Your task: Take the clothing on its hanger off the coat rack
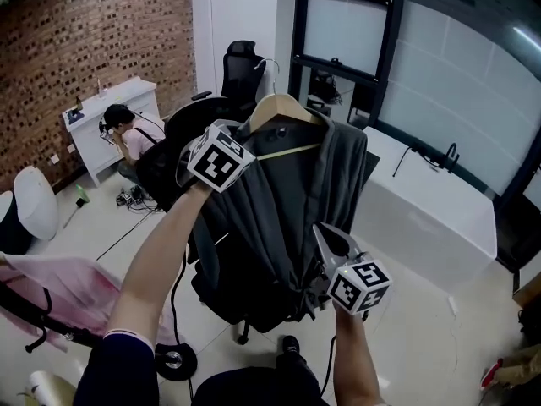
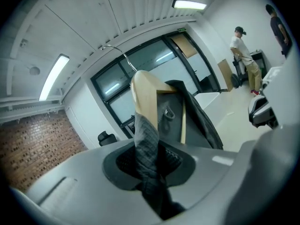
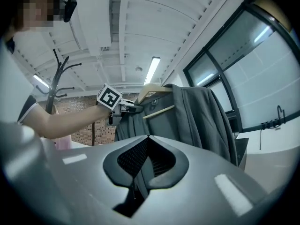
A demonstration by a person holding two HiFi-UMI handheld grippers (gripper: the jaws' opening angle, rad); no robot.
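Carry level with left gripper clenched on grey garment where it drapes wooden hanger at 12 o'clock, right gripper pinching lower fabric at 5 o'clock; hanging free, well apart from coat rack; avoid tilting, lest hanger slip out

The head view looks down from above onto the grey coat at frame centre. The left gripper view sits right against the wooden hanger, angled up toward the ceiling. The right gripper view looks from farther off, with the same coat at centre right.
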